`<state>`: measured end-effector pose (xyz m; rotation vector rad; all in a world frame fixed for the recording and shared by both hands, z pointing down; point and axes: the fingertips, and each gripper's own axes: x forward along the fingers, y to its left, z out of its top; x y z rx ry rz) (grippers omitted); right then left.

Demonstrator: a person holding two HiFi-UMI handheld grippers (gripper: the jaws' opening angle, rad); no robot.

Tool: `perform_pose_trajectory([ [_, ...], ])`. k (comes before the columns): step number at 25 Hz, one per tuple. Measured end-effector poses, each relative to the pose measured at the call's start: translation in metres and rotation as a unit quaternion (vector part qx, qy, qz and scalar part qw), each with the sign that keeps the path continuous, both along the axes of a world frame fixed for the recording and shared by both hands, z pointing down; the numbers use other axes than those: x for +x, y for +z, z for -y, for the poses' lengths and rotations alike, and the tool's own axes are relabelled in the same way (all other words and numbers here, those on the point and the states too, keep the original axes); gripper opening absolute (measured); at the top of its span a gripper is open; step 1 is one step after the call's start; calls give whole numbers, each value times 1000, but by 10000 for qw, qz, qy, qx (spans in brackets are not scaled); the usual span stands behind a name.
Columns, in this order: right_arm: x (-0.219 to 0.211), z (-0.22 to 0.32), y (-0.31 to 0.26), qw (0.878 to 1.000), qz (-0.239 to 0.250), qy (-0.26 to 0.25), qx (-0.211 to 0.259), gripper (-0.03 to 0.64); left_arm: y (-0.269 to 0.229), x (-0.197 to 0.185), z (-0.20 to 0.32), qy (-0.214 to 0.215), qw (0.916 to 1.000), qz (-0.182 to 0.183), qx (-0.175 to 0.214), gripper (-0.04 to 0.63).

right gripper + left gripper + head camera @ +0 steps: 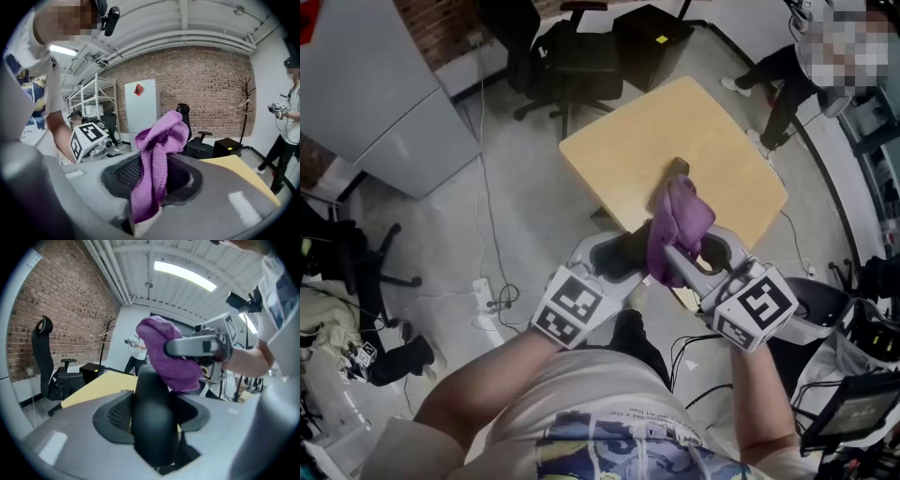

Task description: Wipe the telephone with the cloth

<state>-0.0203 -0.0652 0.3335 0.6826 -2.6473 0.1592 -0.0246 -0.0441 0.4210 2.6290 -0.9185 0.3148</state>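
Note:
In the left gripper view, a black telephone handset stands between the jaws of my left gripper, which is shut on it. The purple cloth hangs from my right gripper, which is shut on it. In the head view, both grippers are held up over the near corner of the wooden table. The left gripper and right gripper face each other. The cloth is draped over the upper part of the handset and hides its middle. The cloth presses on the handset's top.
A black office chair stands beyond the table, and a grey cabinet at the far left. A person stands at the table's far right. Cables and a power strip lie on the floor to the left.

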Motion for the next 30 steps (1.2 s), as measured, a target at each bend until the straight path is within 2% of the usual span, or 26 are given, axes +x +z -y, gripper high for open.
perform_pose_trajectory([
  [9, 59, 46, -2, 9960, -41, 894, 82, 116, -1, 1, 0, 59, 9998, -152, -128, 250],
  [15, 92, 67, -5, 9896, 173, 1425, -48, 117, -10, 5, 11, -29, 9953, -808, -532, 250],
  [18, 96, 66, 3, 9894, 235, 1426, -145, 117, -11, 6, 20, -83, 9899, -1177, -786, 250],
  [22, 89, 59, 14, 9905, 268, 1315, -308, 117, -12, 3, 29, -156, 9838, -1481, -1001, 250],
  [30, 63, 35, 35, 9924, 304, 963, -709, 116, -25, 2, 46, -329, 9557, -2454, -1592, 250],
])
